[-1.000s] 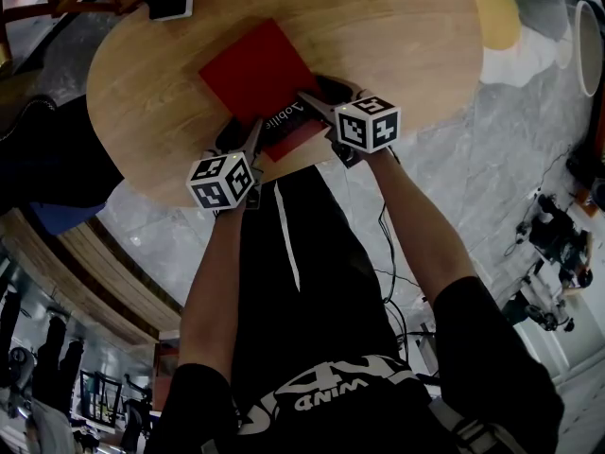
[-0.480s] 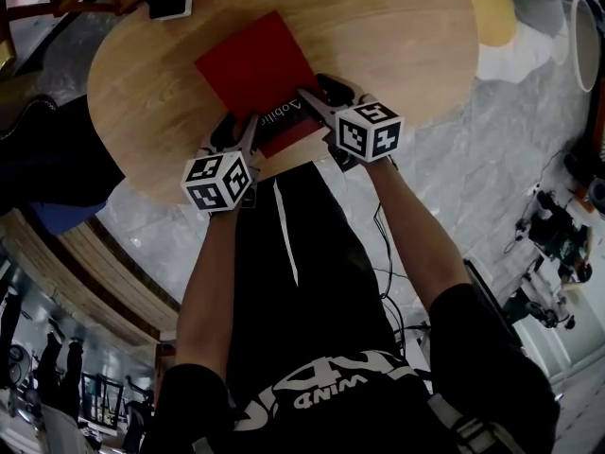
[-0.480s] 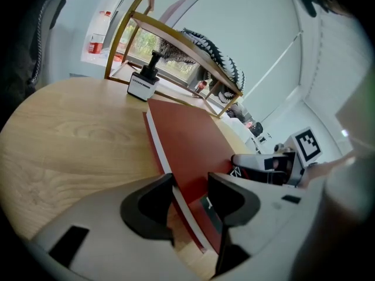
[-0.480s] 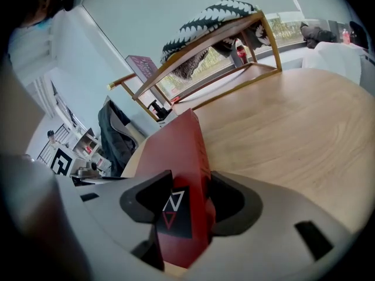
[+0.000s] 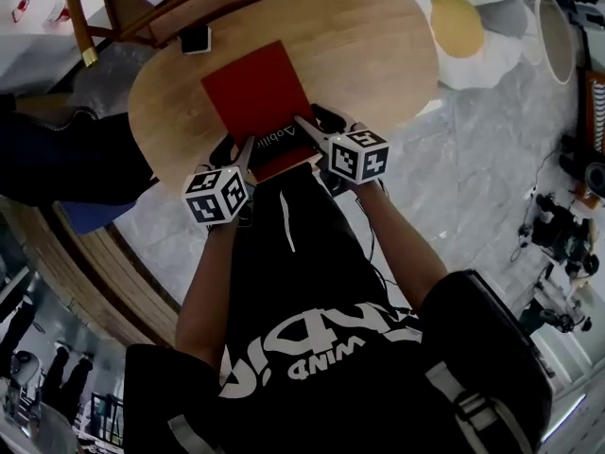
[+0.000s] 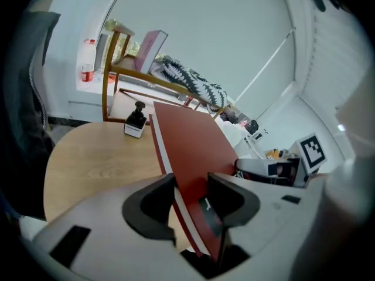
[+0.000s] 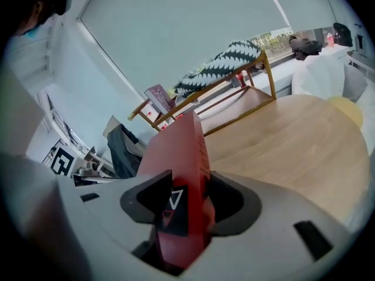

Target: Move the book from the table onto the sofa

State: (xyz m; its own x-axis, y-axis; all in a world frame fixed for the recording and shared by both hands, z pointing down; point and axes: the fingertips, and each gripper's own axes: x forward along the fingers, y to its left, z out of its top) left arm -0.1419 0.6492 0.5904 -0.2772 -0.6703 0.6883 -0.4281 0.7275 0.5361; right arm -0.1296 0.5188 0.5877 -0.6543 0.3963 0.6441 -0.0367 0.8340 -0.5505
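Observation:
A red book [image 5: 257,95] with a black spine label hangs above the round wooden table [image 5: 378,55], gripped at its near edge from both sides. My left gripper [image 5: 246,149] pinches its left near corner, and in the left gripper view the book [image 6: 188,142] stands edge-on between the pads, white page edges showing. My right gripper [image 5: 308,127] pinches the right near corner; in the right gripper view the book [image 7: 180,151] fills the gap between the pads. Both pairs of jaws have just been closing onto the book. The left gripper [image 6: 190,199] and the right gripper [image 7: 186,202] point down at a slant.
A small black-and-white object [image 5: 196,38] stands on the table's far left part. Behind the table is a wooden bench [image 6: 117,69] with a patterned cushion [image 7: 225,60]. A white and yellow egg-shaped mat [image 5: 463,22] lies on the grey floor at the right.
Both grippers have risen together with the book, which has come up off the tabletop. The table now looks smaller and farther below.

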